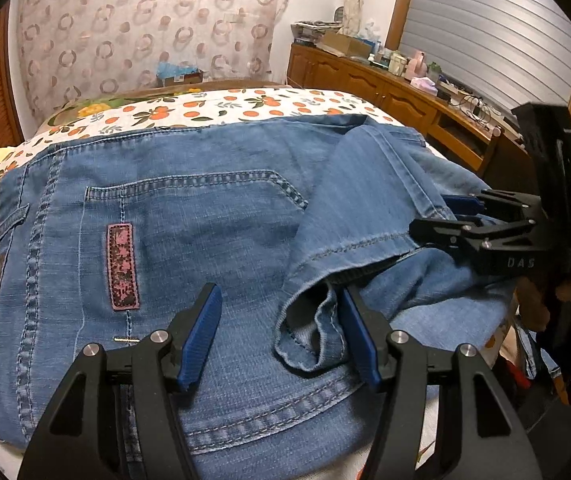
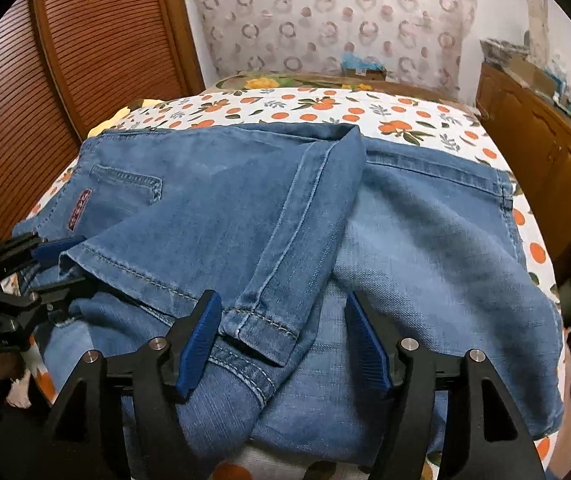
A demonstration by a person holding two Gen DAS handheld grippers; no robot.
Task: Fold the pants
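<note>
Looking along our left gripper (image 1: 281, 340), we see the blue denim pants (image 1: 189, 216) spread across a bed sheet (image 1: 245, 106) printed with oranges, the seat side up, with a back pocket (image 1: 193, 200) and a pink patch (image 1: 123, 266) just below its left part. A pant leg is folded back over the seat, and its hem (image 1: 313, 340) lies rumpled between our left pads, close against the right-hand pad (image 1: 359, 340); both pads stand apart, so nothing is pinched there. From the right wrist view, our right gripper (image 2: 283, 340) also has its jaws held wide, with the corner of the folded hem (image 2: 263, 330) lying between the blue fingers (image 2: 201, 340) and touching the left one, though not clamped. In the left wrist view the right gripper (image 1: 459, 214) shows at the far edge of the fold, resting on the denim. A wooden cabinet (image 1: 389, 92) runs along the wall beside the bed, and a curtain (image 1: 145, 28) with ring patterns hangs behind the headboard.
</note>
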